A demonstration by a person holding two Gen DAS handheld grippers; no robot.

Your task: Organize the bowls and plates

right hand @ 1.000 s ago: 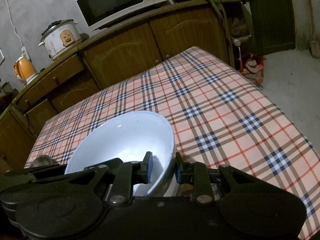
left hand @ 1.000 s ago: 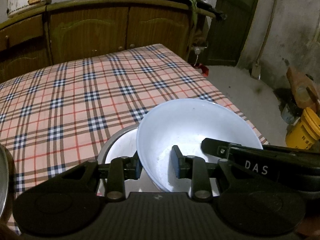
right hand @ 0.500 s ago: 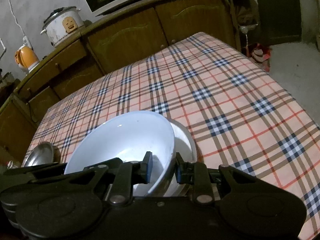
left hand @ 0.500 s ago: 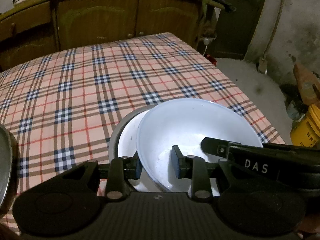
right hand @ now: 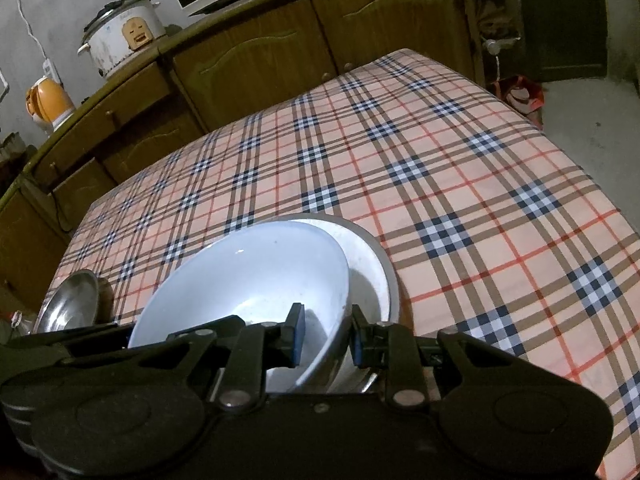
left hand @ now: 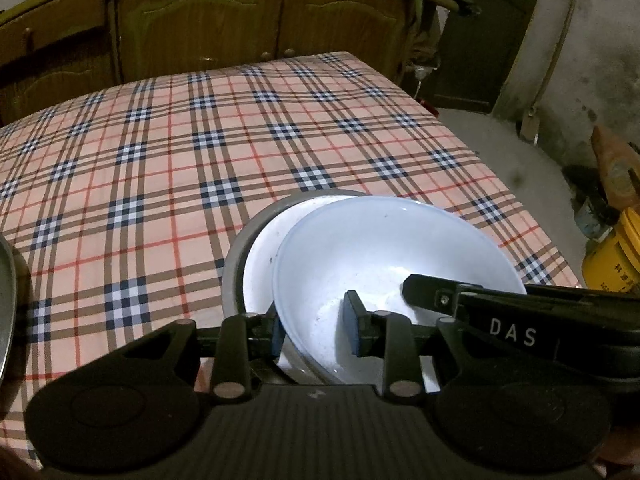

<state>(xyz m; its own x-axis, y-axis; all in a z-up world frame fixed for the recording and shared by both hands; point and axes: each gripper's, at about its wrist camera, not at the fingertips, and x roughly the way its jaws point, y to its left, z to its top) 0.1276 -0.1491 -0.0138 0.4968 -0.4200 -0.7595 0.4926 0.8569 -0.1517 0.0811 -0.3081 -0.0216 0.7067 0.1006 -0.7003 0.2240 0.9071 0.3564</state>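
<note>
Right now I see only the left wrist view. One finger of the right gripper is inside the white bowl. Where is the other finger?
Observer: Outside the wall. The right gripper pinches the white bowl at its rim.
Operator: What is the metal edge at my far left?
Observer: A steel bowl on the cloth, apart from the white one.
Operator: Does anything stand on the counter's left end?
Observer: An orange kettle.

Black plastic tongs (left hand: 314,330) with blue pads (lettered "DAS").
</note>
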